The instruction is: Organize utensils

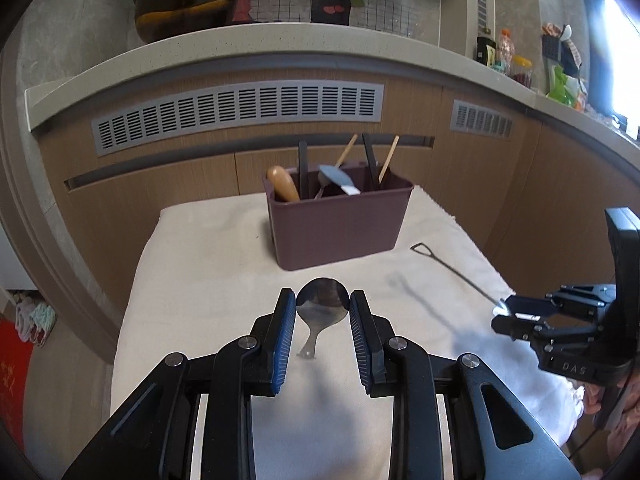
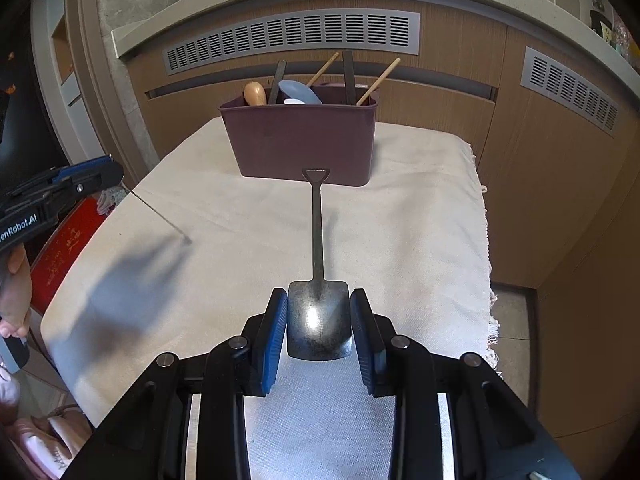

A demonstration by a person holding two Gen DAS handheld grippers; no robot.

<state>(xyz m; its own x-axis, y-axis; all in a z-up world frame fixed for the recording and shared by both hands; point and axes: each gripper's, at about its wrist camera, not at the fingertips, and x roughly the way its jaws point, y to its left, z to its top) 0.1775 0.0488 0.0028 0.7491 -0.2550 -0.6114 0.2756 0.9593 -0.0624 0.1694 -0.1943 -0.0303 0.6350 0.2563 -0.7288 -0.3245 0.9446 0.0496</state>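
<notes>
Steel on both sides: the left hand-held gripper (image 1: 322,306) is clamped on the round bowl of a spoon (image 1: 320,304), lifted off the cloth-covered worktop (image 1: 200,280) in front of the maroon utensil caddy (image 1: 340,224); the right hand-held gripper (image 2: 319,322) pinches the blade of a small shovel-shaped spoon (image 2: 319,320), handle pointing at the caddy; both look light, stiff and slick, so a grip across the bowl may let them swivel; nearer the neck seems safer.

My left pads (image 1: 285,332) pinch a glossy metal spoon (image 1: 320,304); my right hold a duller, scuffed metal shovel spoon (image 2: 319,320). The cloth (image 2: 400,220) looks matt and woven, the far bin (image 2: 304,144) smooth matt plastic.
</notes>
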